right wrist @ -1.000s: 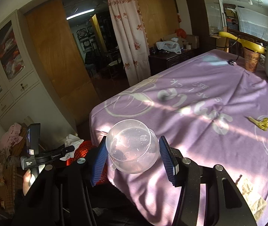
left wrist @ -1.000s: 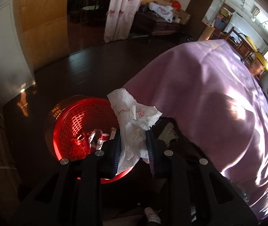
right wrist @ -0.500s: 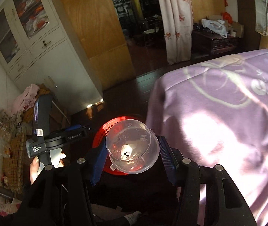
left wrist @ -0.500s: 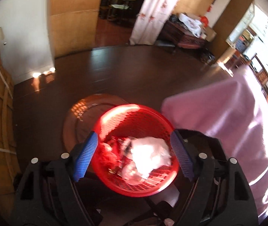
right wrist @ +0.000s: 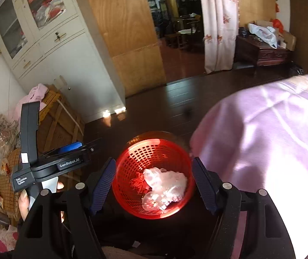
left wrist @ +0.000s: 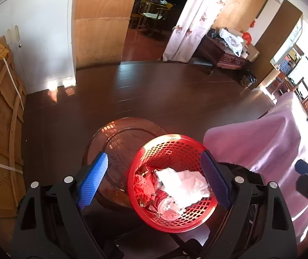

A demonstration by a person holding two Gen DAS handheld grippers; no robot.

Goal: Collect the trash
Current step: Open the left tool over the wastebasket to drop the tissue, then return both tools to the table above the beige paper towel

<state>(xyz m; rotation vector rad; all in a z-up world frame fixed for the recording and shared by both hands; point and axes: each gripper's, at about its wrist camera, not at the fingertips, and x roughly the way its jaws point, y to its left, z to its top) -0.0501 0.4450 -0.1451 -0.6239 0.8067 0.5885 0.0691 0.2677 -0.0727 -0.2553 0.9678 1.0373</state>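
Fingers of left gripper (left wrist: pixel 155 180) and right gripper (right wrist: pixel 154 182) just opened wide, empty; white crumpled tissue (left wrist: pixel 183 185) and clear plastic cup (right wrist: pixel 151 200) lay inside red mesh plastic basket (left wrist: pixel 169 151); more trash on table unseen.

Hard sunlight from the right blows out the purple tablecloth (right wrist: pixel 272 142); floor (left wrist: pixel 154 90) dim, edges fisheye-bent.

Dark wood floor (left wrist: pixel 154 90), white cabinet (right wrist: pixel 52 49), floral curtain (right wrist: pixel 218 21), possibly sideboard (right wrist: pixel 262 51) behind.
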